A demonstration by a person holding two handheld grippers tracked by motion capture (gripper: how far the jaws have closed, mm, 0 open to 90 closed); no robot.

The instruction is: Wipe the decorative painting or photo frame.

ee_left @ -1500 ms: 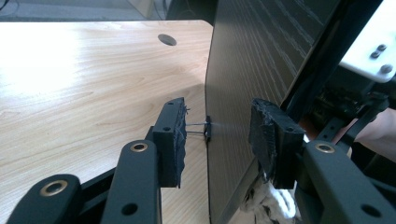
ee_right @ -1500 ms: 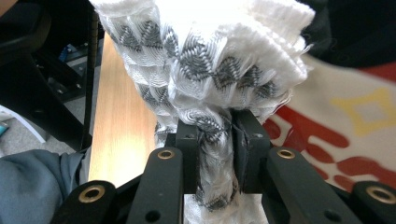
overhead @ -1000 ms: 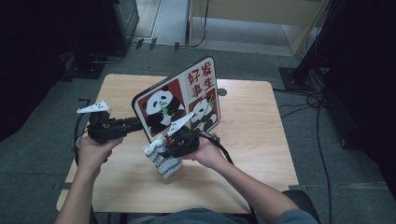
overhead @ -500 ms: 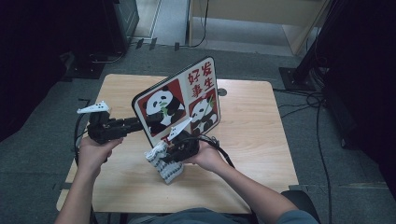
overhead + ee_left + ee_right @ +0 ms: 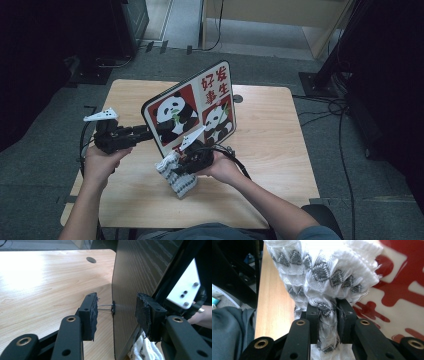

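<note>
At the middle of the high view, the board (image 5: 192, 112) with panda pictures is standing tilted on the table (image 5: 280, 145), its lower edge near the person's hands. The left gripper (image 5: 150, 132), at the left of that frame, is straddling the board's left edge: in the left gripper view the dark back of the board (image 5: 140, 277) is sitting between the pads (image 5: 91, 312), and the jaws have just been opening, so both pads are standing clear of the surface, with only a fine thread running from the left pad to the board's edge. The right gripper (image 5: 327, 312) is pinching a white cloth (image 5: 322, 272) with grey zigzags, jaws nearly closed on the bunched fabric; in the high view the cloth (image 5: 177, 177) is hanging low, just below the board's bottom corner, against the table. The risk, as I judge it, is that the board is losing its support: with the left jaws letting go, any push from the cloth against the red printed face could be tipping it backward or sliding its foot across the wood. The cloth could also be slipping out if the wad is thin where it is gripped. Compared with the frame half a second back, the left jaws are standing wider apart, while board, cloth and both hands are sitting in nearly the same places.
</note>
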